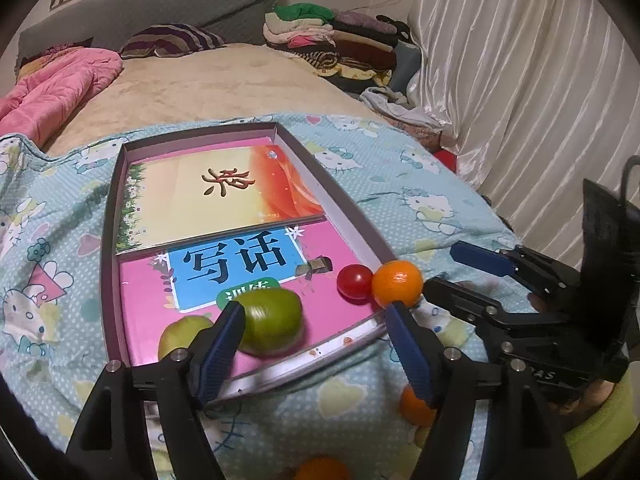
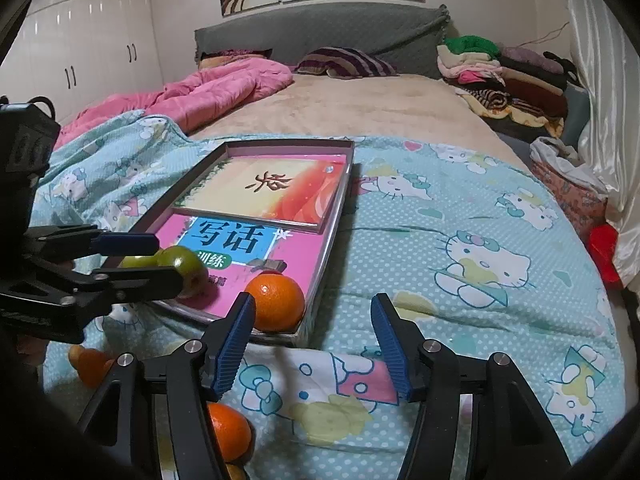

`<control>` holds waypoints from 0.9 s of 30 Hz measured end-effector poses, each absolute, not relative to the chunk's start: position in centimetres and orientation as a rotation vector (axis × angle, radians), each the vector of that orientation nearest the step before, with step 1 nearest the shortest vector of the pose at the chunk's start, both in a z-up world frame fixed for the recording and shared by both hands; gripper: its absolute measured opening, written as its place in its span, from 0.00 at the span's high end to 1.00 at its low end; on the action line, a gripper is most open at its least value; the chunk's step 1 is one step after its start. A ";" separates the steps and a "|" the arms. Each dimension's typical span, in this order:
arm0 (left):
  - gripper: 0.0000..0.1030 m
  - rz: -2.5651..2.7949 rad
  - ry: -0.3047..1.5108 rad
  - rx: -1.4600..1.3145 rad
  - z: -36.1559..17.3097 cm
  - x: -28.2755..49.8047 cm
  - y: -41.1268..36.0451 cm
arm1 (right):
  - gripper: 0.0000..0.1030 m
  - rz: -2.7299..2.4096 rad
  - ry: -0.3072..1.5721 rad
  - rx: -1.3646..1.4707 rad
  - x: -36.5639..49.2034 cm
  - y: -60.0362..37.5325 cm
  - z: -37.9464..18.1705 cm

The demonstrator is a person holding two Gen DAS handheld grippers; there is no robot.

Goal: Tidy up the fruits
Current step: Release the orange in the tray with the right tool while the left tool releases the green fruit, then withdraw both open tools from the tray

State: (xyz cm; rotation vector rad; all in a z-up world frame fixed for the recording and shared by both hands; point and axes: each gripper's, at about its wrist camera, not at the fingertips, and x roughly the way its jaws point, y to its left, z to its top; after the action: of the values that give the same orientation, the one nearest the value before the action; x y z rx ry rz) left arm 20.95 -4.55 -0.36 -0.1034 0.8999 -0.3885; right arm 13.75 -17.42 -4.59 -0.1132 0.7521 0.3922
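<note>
A shallow box tray lined with books lies on the cartoon-cat blanket. In its near end sit two green fruits, a red cherry tomato and an orange. My left gripper is open over that end; the larger green fruit rests against its left pad, clear of the right one. My right gripper is open at the tray's near corner, with the orange just beyond its left fingertip. Each gripper shows in the other's view.
Loose oranges lie on the blanket near the grippers. Farther up the bed are a pink quilt, a striped pillow and a pile of folded clothes. White curtains hang to the right.
</note>
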 end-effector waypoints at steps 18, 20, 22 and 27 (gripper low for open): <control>0.21 -0.383 0.866 -0.133 1.4 19.4 -3.8 | 0.30 0.382 0.718 -0.090 13.2 -17.8 -3.7; 0.21 -0.377 0.861 -0.138 1.6 19.4 -3.7 | 0.30 0.380 0.716 -0.089 13.1 -17.8 -3.6; 0.21 -0.370 0.857 -0.142 1.8 19.2 -3.4 | 0.30 0.378 0.712 -0.088 13.0 -17.9 -3.5; 0.21 -0.358 0.851 -0.141 1.9 18.9 -3.2 | 0.30 0.374 0.688 -0.070 12.6 -18.2 -2.8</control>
State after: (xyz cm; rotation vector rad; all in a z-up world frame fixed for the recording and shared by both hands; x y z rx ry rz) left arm 18.86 -3.17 1.93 -0.1412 0.8507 -0.3584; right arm 12.64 -18.22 -2.83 -0.0703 0.6882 0.3744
